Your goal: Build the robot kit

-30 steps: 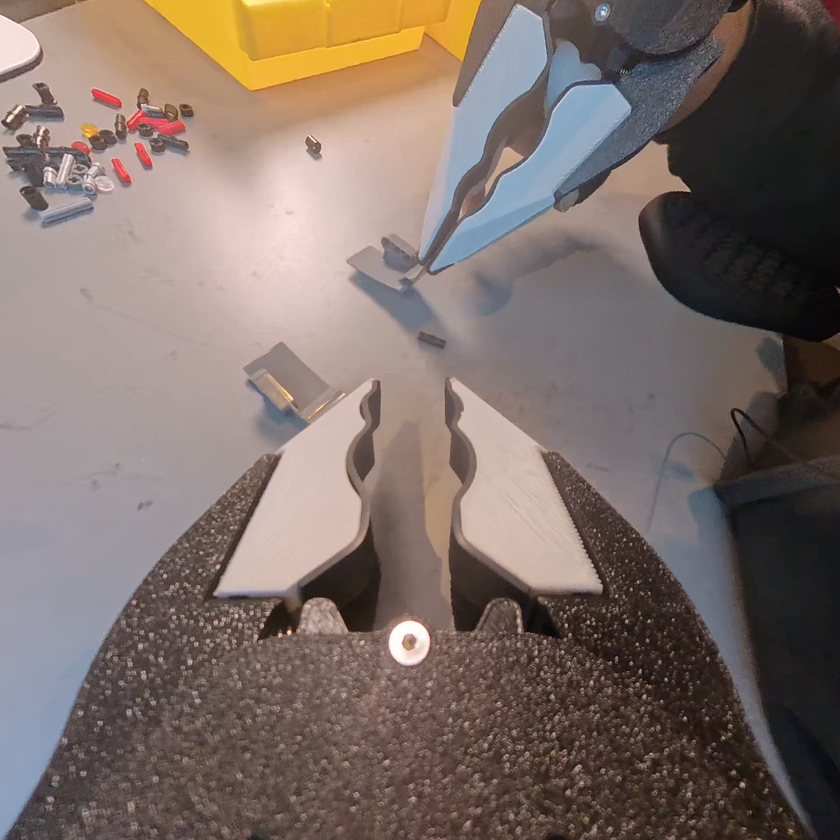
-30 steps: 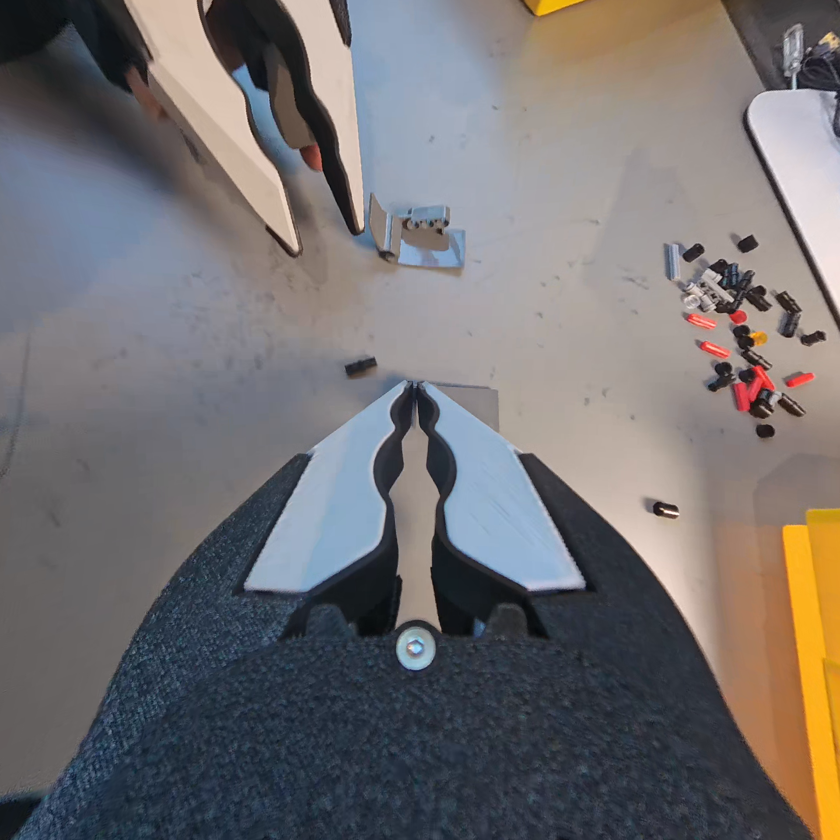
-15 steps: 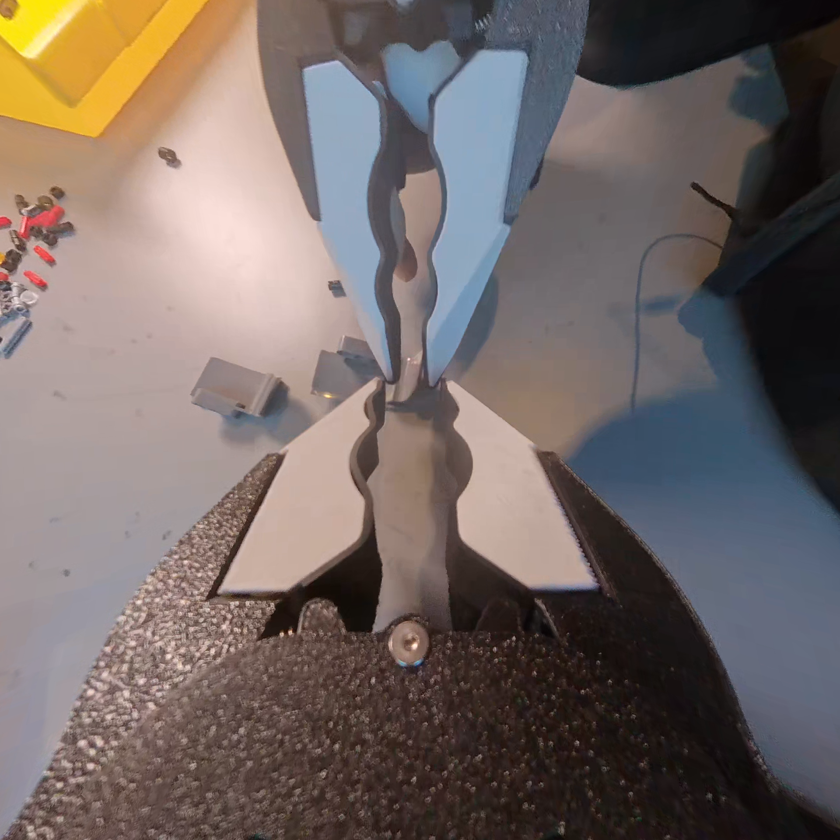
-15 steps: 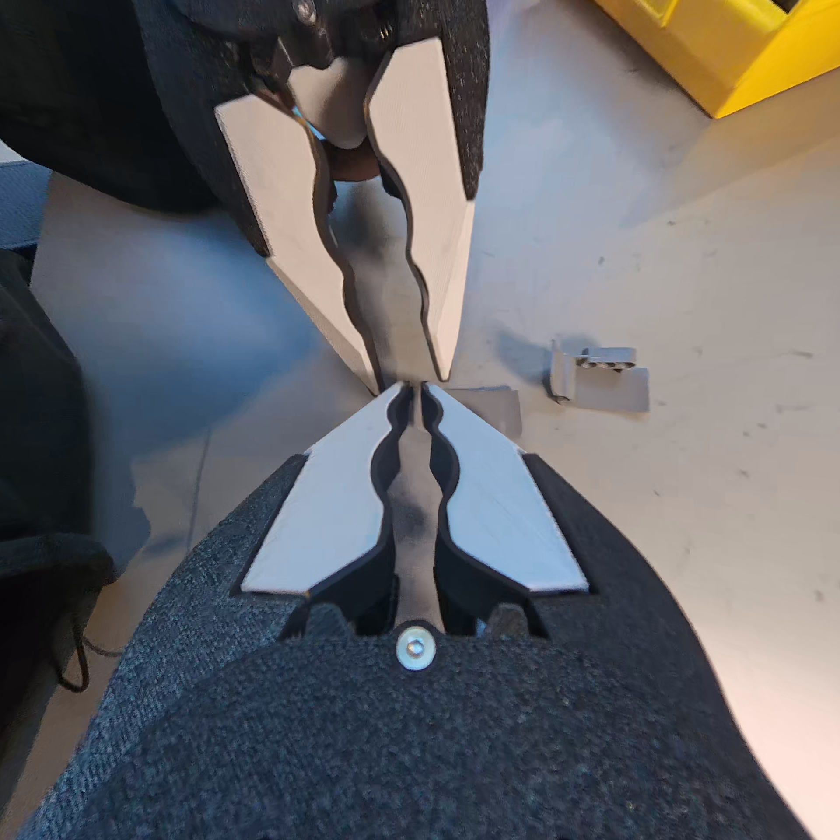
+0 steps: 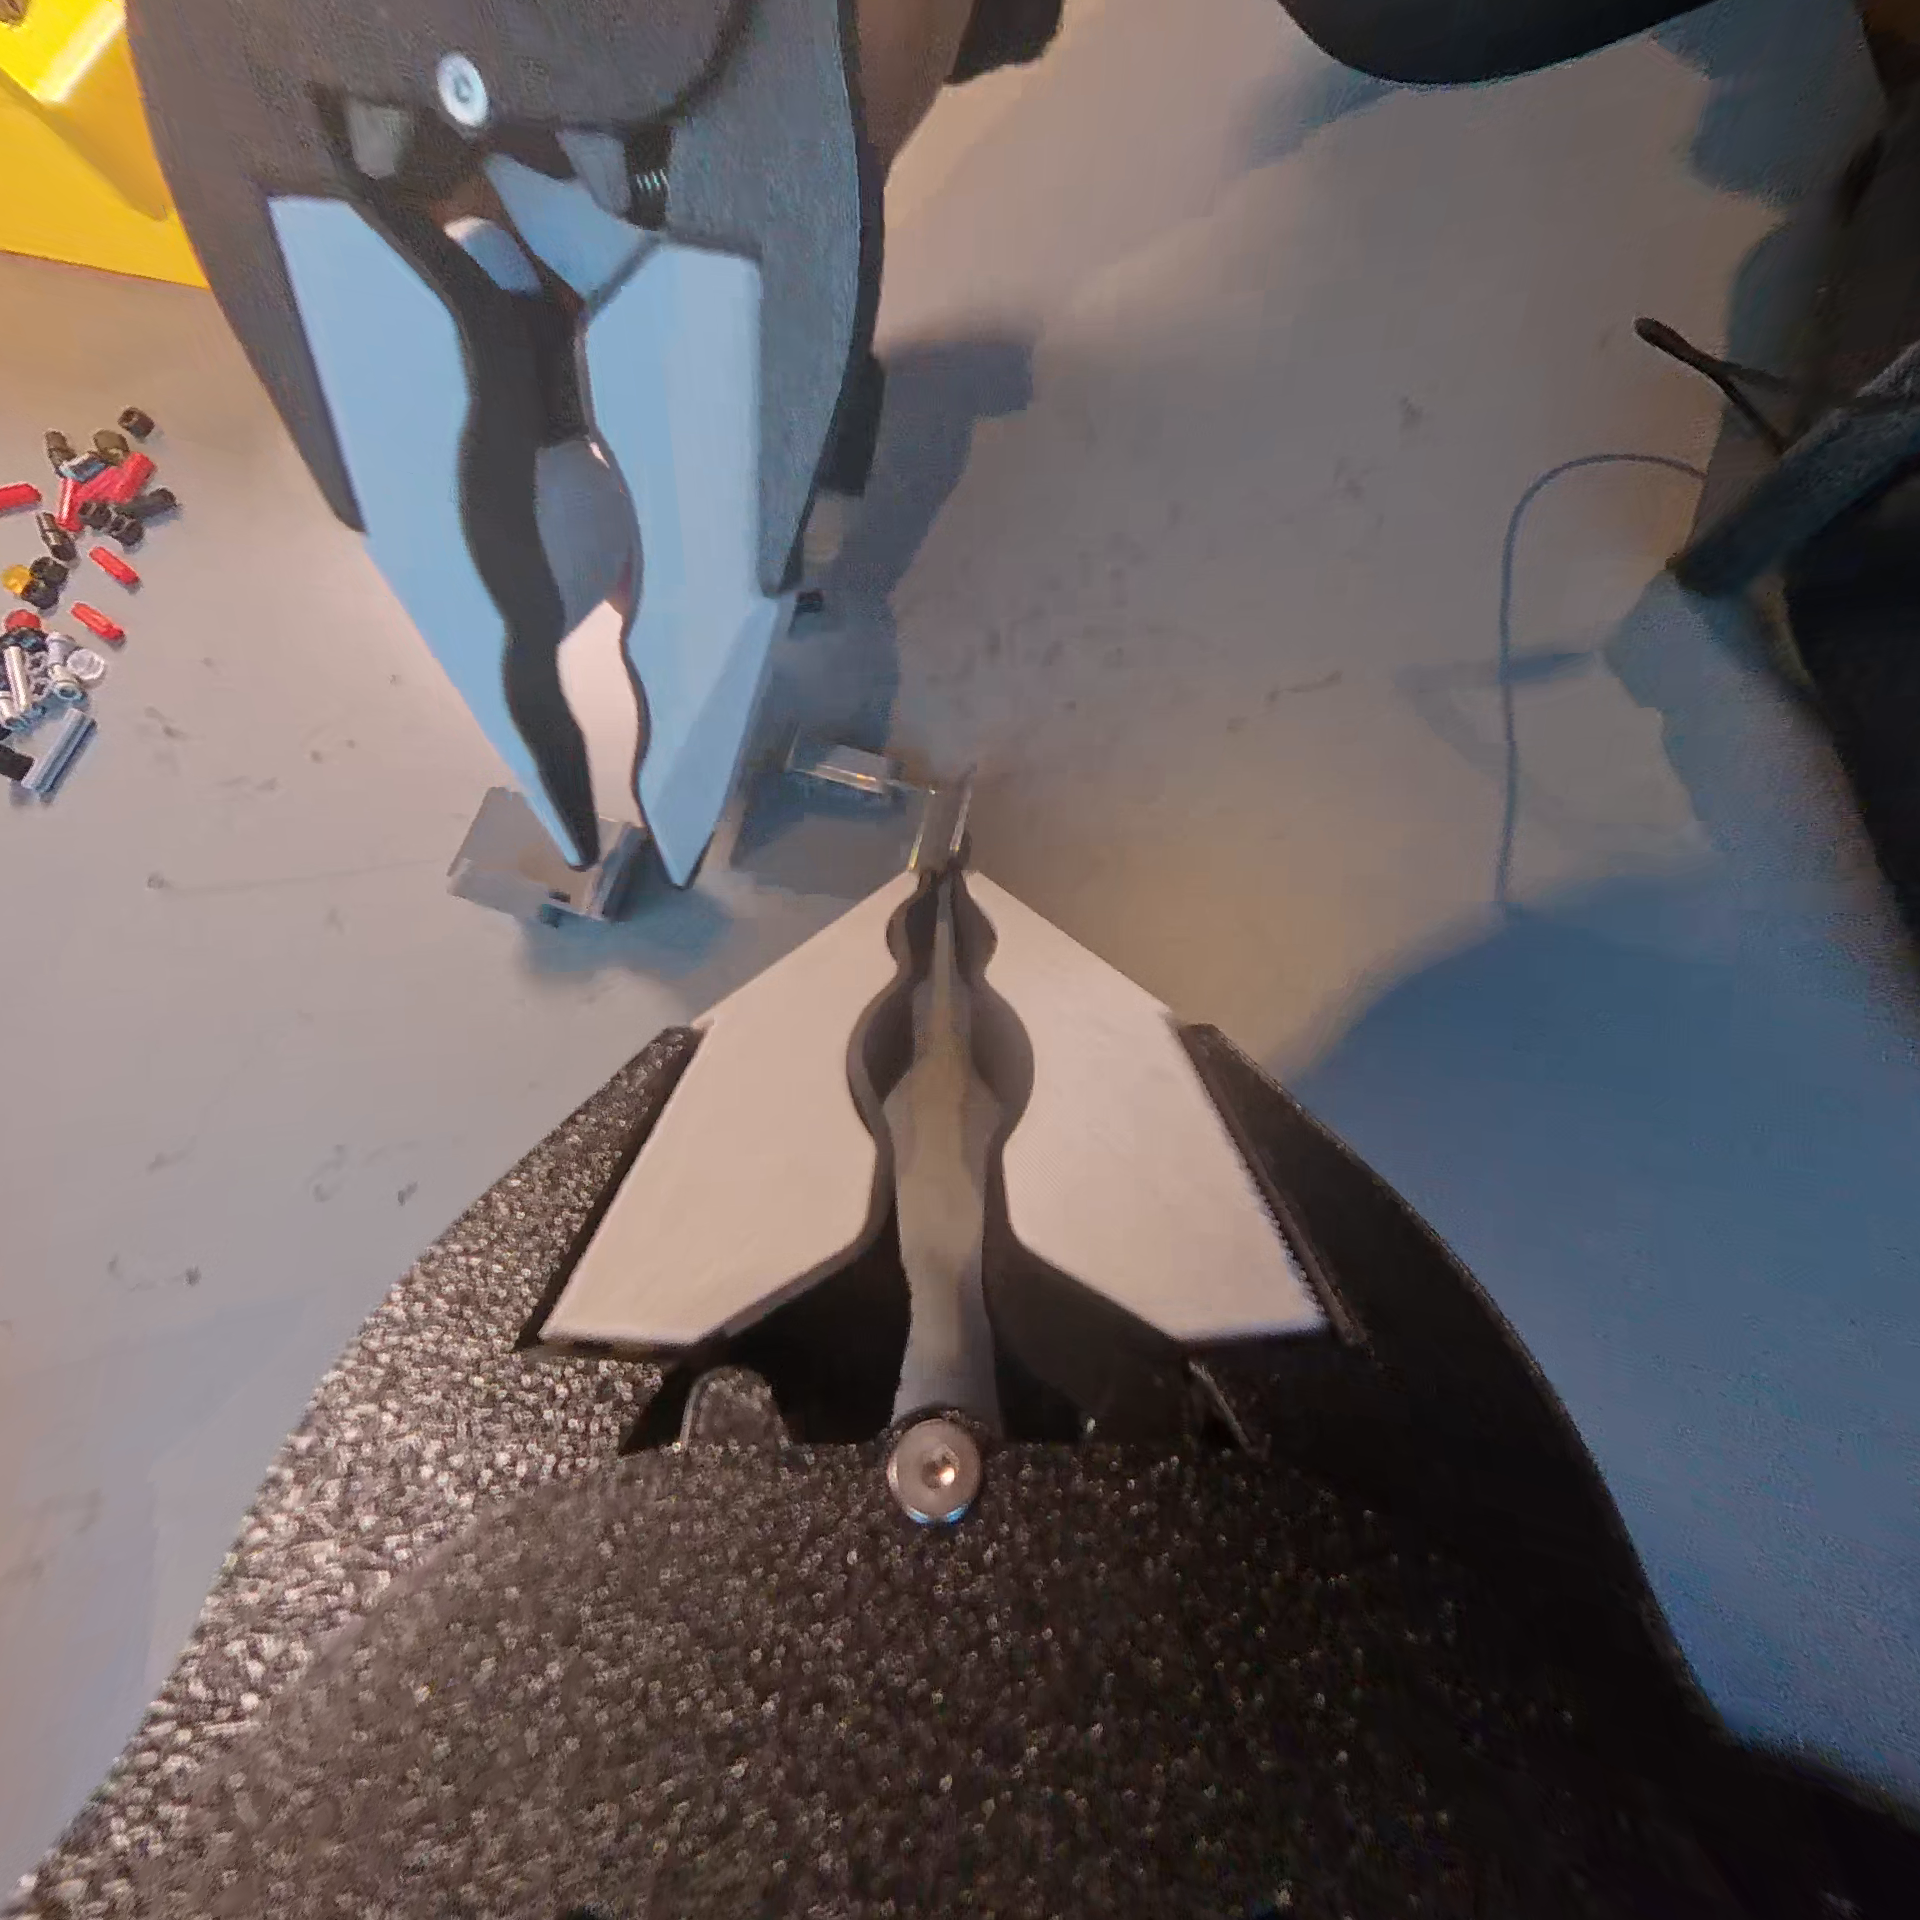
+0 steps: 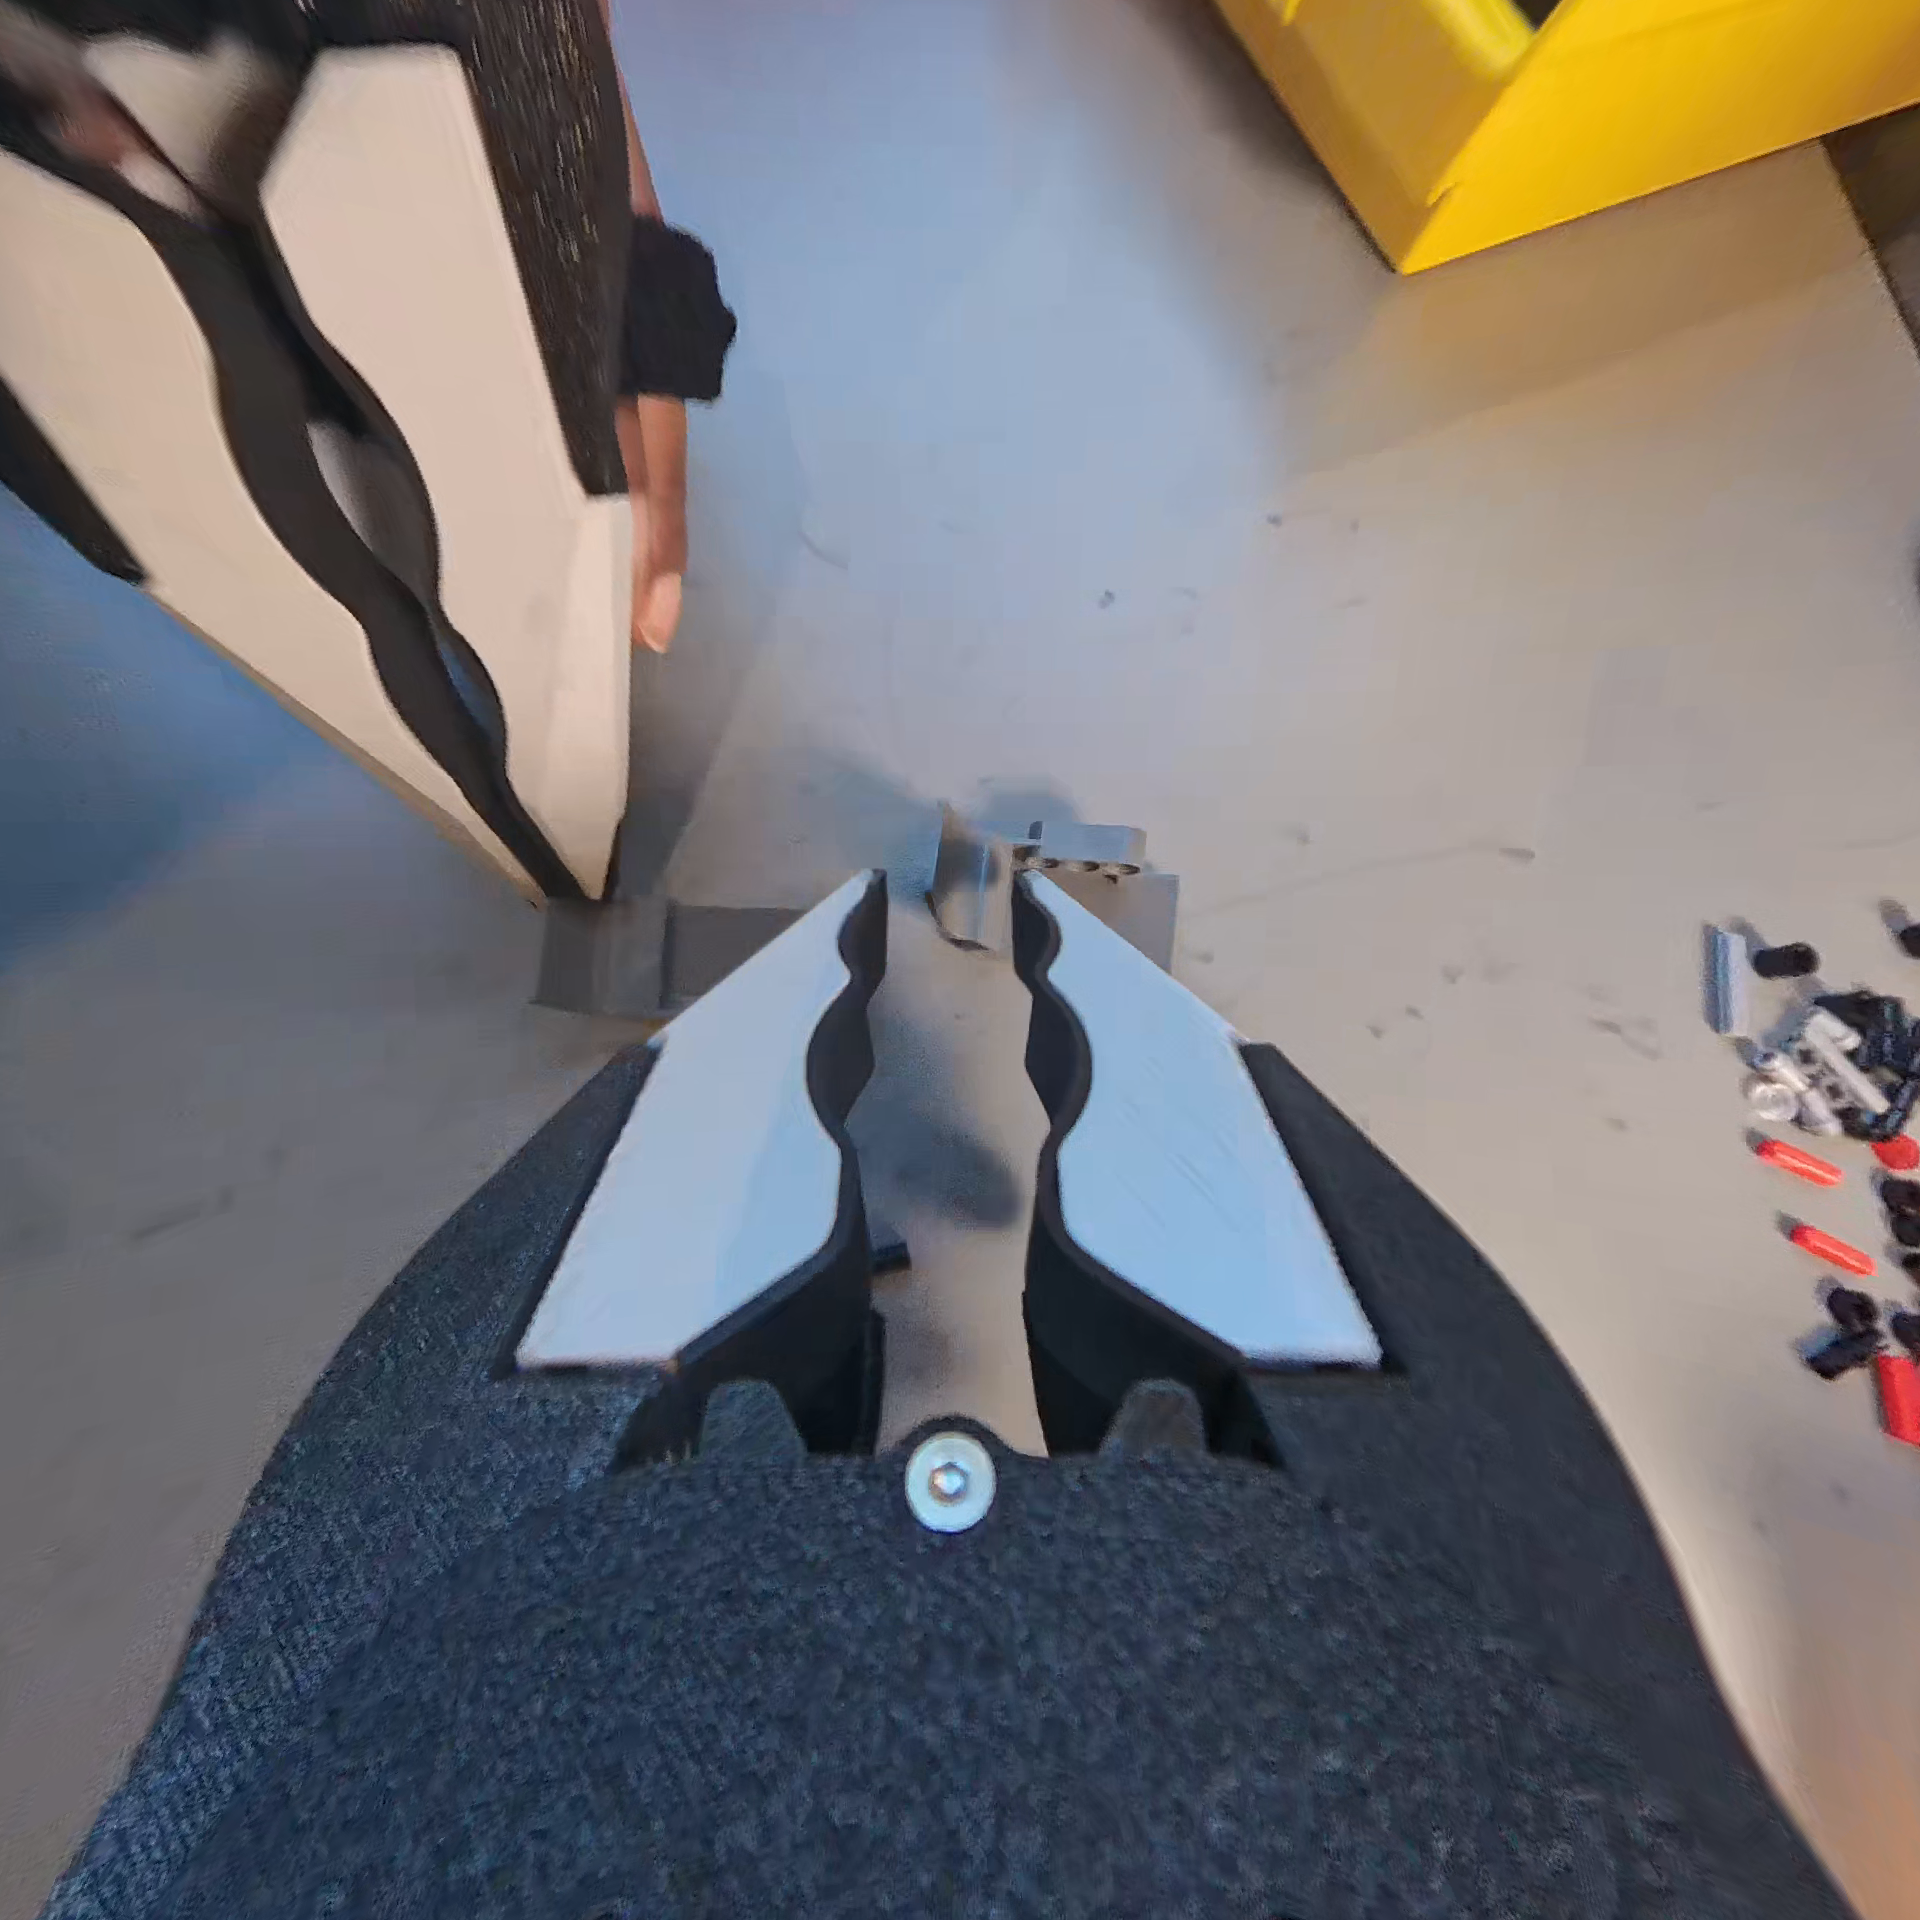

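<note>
A: Left wrist view first. Left gripper (image 5: 940, 883) pinched almost shut on the thin upright flange of a metal bracket (image 5: 940, 831), out on the open desk (image 5: 1247, 520).

B: And the right gripper (image 5: 629, 868)?

A: Parted, holding nothing. Tips astride a second bracket (image 5: 520, 847), just beside the first. One tip over its plate, the other past its edge. Cannot tell whether touching.

B: From the right wrist view?

A: Right gripper (image 6: 951, 883) clearly open, with the second bracket (image 6: 971, 883) standing between the tips. Left gripper (image 6: 587, 888) alongside, tips together over the metal bracket (image 6: 623, 956).

B: Room to move?

A: Plenty toward the desk's right edge, with only a thin cable (image 5: 1507, 675) there. Tighter on the left side: pile of small parts (image 5: 73, 582) well apart from both brackets, yellow bin (image 5: 62, 156) at the far left corner.
</note>
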Tool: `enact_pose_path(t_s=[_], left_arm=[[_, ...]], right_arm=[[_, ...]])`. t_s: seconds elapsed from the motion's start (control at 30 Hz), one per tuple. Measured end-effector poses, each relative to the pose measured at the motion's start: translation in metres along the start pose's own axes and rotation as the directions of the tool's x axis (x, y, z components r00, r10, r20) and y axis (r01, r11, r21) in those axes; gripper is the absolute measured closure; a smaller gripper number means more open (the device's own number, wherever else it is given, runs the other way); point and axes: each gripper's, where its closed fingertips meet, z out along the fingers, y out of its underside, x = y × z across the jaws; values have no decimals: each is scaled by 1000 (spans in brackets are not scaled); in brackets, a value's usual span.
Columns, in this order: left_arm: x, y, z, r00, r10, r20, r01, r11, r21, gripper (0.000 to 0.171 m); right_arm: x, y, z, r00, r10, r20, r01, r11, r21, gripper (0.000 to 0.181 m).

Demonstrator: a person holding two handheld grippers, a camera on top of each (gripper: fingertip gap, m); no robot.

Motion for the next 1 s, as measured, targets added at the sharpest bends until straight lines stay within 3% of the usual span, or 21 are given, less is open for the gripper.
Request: enact_pose_path(t_s=[0.1, 0.2, 0.4, 0.6, 0.63, 0.77, 0.87, 1.0], left_arm=[[-3, 1, -5, 1000, -5, 11, 5, 1000, 6, 168], [-6, 2, -7, 1000, -20, 12, 20, 1000, 12, 160], [-5, 2, -3, 1000, -13, 5, 13, 1000, 13, 156], [-5, 1, 7, 1000, 21, -7, -22, 1000, -15, 161], [-6, 1, 7, 1000, 25, -9, -25, 1000, -18, 162], [-11, 4, 1, 999, 43, -12, -43, 999, -21, 165], [-12, 11, -5, 997, 52, -57, -54, 998, -27, 162], [-27, 23, -13, 1000, 20, -13, -20, 999, -40, 158]], right_arm=[[6, 0, 0, 997, -55, -59, 55, 998, 0, 175], [23, 6, -28, 989, -66, -135, 66, 998, -9, 180], [48, 79, -103, 939, -107, -326, 55, 984, -167, 180], [28, 125, -116, 945, -62, -320, -19, 969, -246, 175], [28, 124, -117, 948, -46, -314, -31, 971, -237, 165], [21, 82, -125, 972, -24, -232, -1, 994, -108, 157], [-6, 57, -103, 997, -46, -55, 43, 997, -57, 157], [-15, 52, -65, 995, -87, 53, 92, 990, -105, 157]])
